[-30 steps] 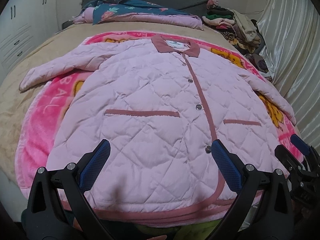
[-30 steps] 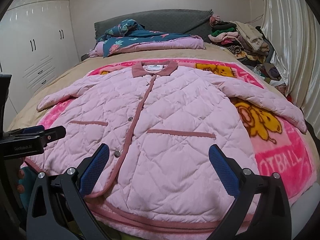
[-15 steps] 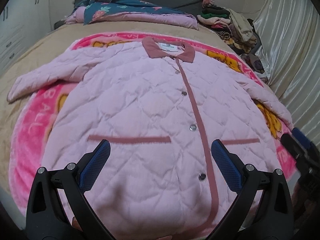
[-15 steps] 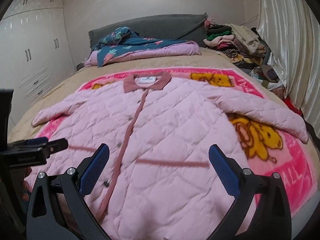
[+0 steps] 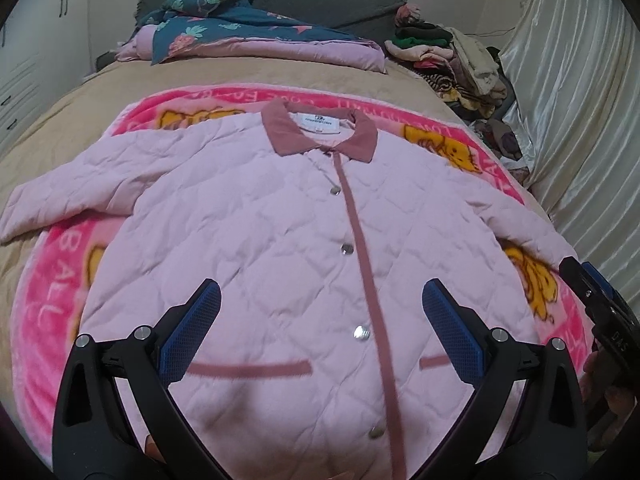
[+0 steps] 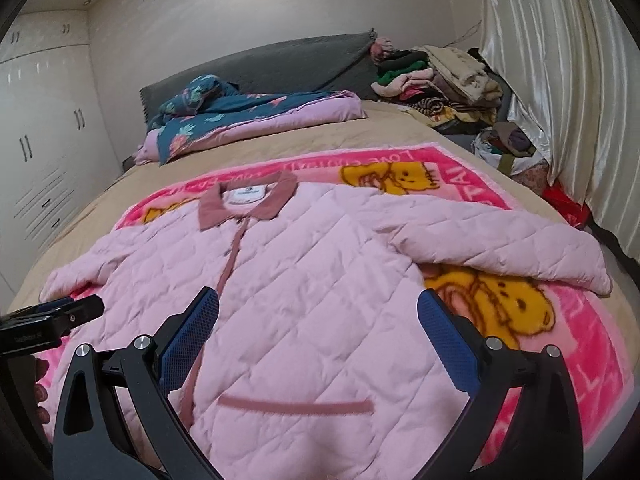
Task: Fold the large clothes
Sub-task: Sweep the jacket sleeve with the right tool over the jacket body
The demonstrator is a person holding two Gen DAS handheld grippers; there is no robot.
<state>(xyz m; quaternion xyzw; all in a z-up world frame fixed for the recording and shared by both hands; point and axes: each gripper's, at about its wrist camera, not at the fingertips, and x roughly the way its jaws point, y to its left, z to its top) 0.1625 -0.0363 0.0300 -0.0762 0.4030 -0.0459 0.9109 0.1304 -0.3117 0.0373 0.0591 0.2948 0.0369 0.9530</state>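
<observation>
A pink quilted jacket [image 5: 280, 248] with a dusty-rose collar lies flat and buttoned on a pink cartoon blanket [image 5: 52, 312], sleeves spread to both sides. It also shows in the right wrist view [image 6: 320, 280]. My left gripper [image 5: 320, 320] is open and empty above the jacket's lower front, over its pocket trim. My right gripper [image 6: 318, 328] is open and empty above the jacket's right half. The right sleeve [image 6: 520, 252] lies out toward the bed's right edge. Each gripper shows at the edge of the other's view.
The blanket [image 6: 580, 360] covers a tan bed [image 5: 60, 128]. A folded blue floral quilt [image 5: 240, 28] lies by the grey headboard. A pile of clothes [image 6: 432, 76] is at the far right. A shiny curtain [image 6: 560, 80] hangs on the right, white wardrobes [image 6: 40, 152] on the left.
Both grippers have moved forward over the jacket from its bottom hem toward its middle. Both stay open. The jacket has not moved.
</observation>
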